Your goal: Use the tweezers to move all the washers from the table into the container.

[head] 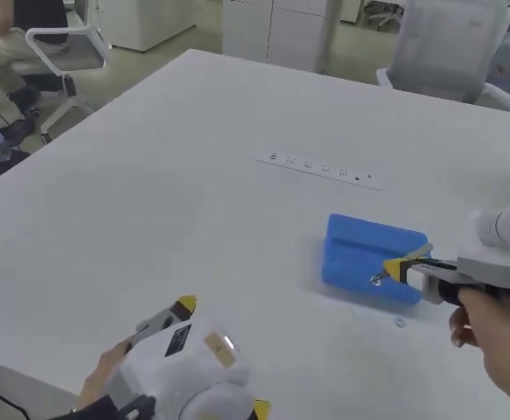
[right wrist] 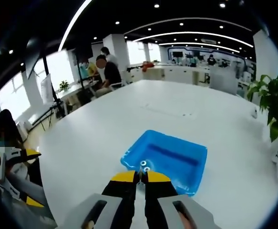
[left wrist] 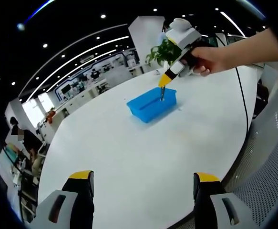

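Right gripper (right wrist: 139, 177): pressed together on thin metal tweezers (right wrist: 144, 166), whose tips sit over the near rim of the blue rectangular plastic container (right wrist: 181, 162).
Left gripper (left wrist: 143, 183): spread, holding nothing, above the white surface (head: 193, 192).
Small silver washer (head: 399, 322): on the surface, just beside the container.

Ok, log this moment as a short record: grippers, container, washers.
right gripper: shut on tweezers, tips over the container's edge
left gripper: open, low, away from the container
container: blue, open-topped, on the table
washer: one on the table beside the container
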`<state>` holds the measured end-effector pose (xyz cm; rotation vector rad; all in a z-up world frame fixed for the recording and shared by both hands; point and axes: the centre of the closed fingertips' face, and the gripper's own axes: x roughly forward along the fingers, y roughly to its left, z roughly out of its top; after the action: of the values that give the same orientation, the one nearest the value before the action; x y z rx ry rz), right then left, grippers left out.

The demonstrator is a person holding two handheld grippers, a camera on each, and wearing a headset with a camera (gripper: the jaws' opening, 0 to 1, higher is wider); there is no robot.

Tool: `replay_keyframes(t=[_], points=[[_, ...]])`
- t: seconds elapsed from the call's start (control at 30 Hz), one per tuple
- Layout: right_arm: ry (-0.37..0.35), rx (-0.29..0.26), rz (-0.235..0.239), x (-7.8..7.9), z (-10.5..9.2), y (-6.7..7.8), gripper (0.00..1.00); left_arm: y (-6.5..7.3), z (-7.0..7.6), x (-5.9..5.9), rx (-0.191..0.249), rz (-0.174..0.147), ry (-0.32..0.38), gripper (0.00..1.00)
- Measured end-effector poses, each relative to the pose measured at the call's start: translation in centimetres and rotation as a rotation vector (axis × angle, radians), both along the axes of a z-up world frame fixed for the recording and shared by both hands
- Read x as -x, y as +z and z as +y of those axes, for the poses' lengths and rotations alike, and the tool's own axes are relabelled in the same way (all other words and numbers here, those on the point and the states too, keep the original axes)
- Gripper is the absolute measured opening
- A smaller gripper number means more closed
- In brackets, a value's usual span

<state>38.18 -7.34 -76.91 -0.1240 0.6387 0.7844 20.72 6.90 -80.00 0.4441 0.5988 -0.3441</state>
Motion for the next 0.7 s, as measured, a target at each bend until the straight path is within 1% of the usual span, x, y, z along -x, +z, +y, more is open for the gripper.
replay_keyframes(t=[0.07,0.13,0.17,0.2,0.23,0.27,0.33,0.37,0.43,0.5,0.57,0.7], points=[[0.007,0.007,-0.006,-0.1,0.1,0.2,0.02,0.0,0.0,0.0,0.002,-0.003,0.001,0.88],[0.019,0.037,-0.031,-0.4,0.1,0.3,0.02,0.1,0.0,-0.2,0.003,-0.009,0.011,0.88],[0.023,0.044,-0.038,-0.5,0.1,0.3,0.02,0.1,0.1,-0.3,0.000,-0.012,0.019,0.89],[0.026,0.047,-0.038,-0.6,0.2,0.4,0.02,0.1,0.3,-0.4,-0.004,-0.020,0.036,0.89],[0.027,0.047,-0.040,-0.7,0.2,0.4,0.02,0.2,0.5,-0.7,-0.010,-0.039,0.059,0.88],[0.027,0.046,-0.041,-0.8,0.2,0.4,0.02,0.3,0.6,-0.7,-0.013,-0.041,0.063,0.86],[0.025,0.044,-0.042,-1.0,0.2,0.4,0.02,0.4,0.7,-0.6,-0.023,-0.039,0.055,0.82],[0.023,0.044,-0.042,-1.2,0.2,0.4,0.02,0.4,0.7,-0.6,-0.024,-0.044,0.054,0.82],[0.018,0.044,-0.042,-1.5,0.1,0.4,0.02,0.3,0.5,-0.5,-0.007,-0.032,0.050,0.84],[0.012,0.039,-0.038,-1.8,0.0,0.4,0.02,0.3,0.3,-0.5,0.001,-0.034,0.045,0.87],[0.006,0.035,-0.033,-2.1,0.0,0.3,0.02,0.3,0.2,-0.5,0.004,-0.033,0.041,0.87],[0.000,0.054,-0.035,-2.8,0.0,-0.2,0.02,0.3,0.0,-0.4,0.023,-0.026,0.037,0.89]])
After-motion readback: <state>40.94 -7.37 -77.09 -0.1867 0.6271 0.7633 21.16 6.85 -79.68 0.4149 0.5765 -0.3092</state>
